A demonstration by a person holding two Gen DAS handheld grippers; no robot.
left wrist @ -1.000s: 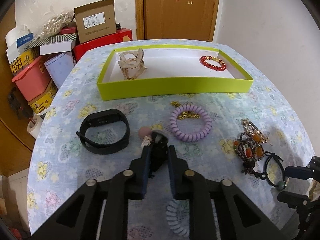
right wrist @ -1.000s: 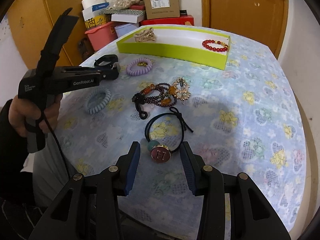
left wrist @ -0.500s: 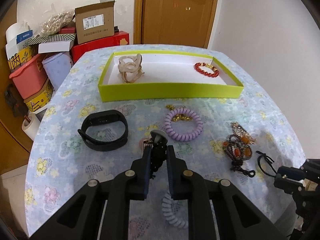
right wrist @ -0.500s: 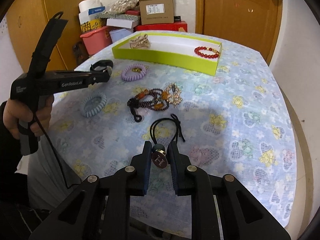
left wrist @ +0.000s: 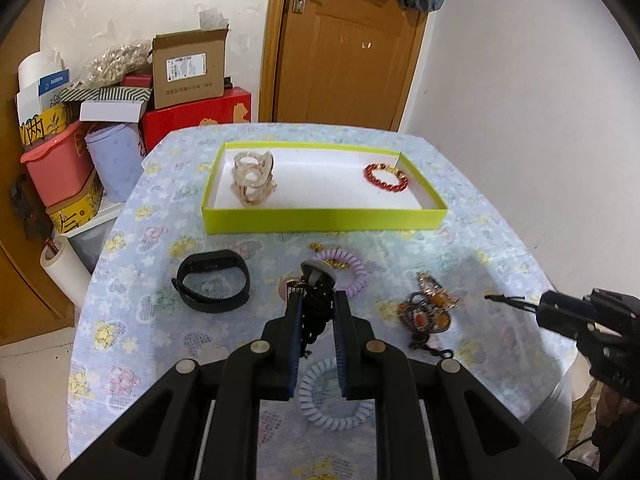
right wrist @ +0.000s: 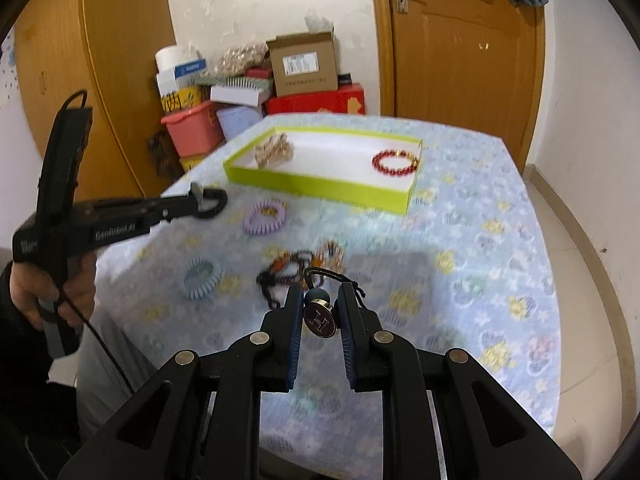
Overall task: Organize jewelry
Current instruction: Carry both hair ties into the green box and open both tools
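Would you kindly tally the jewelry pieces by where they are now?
In tray: 2
On table: 4
In left tongs: 1
In right tongs: 1
Total: 8

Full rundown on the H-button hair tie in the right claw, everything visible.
The hair tie is a thin black elastic cord, knotted, carrying a dark round bead and a shiny metallic-looking disc marked "H". The right claw is shut on the bead-and-disc end, which sits between its fingers and faces the camera. The cord runs forward past the tips, above the table.
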